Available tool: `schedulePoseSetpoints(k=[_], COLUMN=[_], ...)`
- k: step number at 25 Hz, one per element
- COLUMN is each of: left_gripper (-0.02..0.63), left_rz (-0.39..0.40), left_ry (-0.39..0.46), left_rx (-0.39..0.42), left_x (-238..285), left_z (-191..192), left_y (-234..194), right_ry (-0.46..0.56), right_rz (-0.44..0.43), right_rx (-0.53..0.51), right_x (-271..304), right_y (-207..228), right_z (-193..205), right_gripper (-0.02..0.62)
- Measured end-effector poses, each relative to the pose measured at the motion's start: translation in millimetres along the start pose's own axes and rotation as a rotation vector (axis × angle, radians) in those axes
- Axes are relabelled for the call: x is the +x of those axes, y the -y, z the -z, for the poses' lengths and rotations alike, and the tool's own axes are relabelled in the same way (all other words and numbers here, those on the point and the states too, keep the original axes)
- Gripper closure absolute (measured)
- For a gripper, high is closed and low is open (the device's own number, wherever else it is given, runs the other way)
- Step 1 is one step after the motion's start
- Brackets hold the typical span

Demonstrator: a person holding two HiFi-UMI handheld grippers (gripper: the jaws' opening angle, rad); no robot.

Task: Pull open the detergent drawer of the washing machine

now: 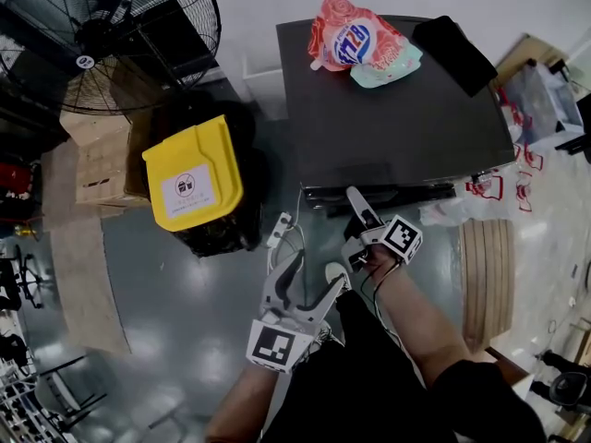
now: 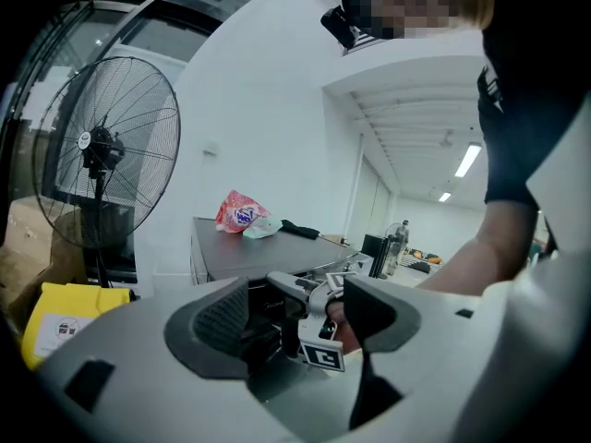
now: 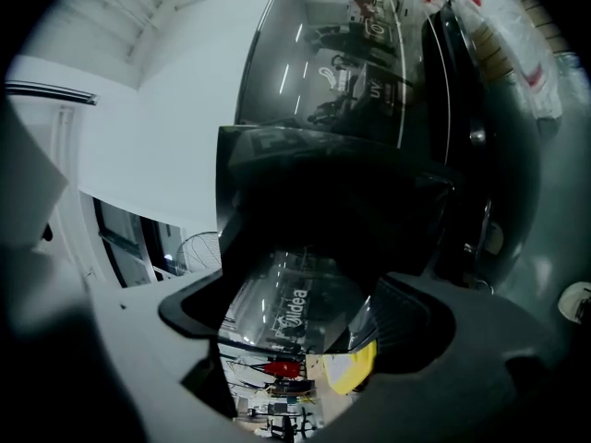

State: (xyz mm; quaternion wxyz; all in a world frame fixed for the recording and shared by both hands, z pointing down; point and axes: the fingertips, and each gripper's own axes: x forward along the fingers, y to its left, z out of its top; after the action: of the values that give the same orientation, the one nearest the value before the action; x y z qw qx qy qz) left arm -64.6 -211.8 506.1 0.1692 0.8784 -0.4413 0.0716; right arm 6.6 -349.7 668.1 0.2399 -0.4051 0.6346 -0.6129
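Detergent drawer [image 3: 295, 284], lower centre between the right tongs' [image 3: 300, 317] parted jaws, is judged rigid, glossy, slippery, best pinched at its edges; left tongs [image 2: 295, 319] gape empty.

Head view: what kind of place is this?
Probably a workshop or warehouse-style test space, not a home: a large industrial pedestal fan, cardboard boxes and a yellow-lidded bin stand on a bare grey floor beside the washing machine.
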Motion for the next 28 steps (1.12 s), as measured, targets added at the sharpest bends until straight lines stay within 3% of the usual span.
schedulePoseSetpoints(k=[12, 28], left_gripper=[0.311, 0.311], left_rz=[0.001, 0.020], left_ry=[0.011, 0.021], left_rx=[0.010, 0.034], left_x=[-27.1, -83.8], left_z=[4.1, 20.6], left_y=[24.1, 64.2], right_ry=[0.016, 0.028], right_rz=[0.005, -0.004], right_rx=[0.019, 0.047], right_x=[-30.9, -114.5], right_y=[2.1, 16.7], right_z=[16.7, 64.7], right_gripper=[0.120, 0.120])
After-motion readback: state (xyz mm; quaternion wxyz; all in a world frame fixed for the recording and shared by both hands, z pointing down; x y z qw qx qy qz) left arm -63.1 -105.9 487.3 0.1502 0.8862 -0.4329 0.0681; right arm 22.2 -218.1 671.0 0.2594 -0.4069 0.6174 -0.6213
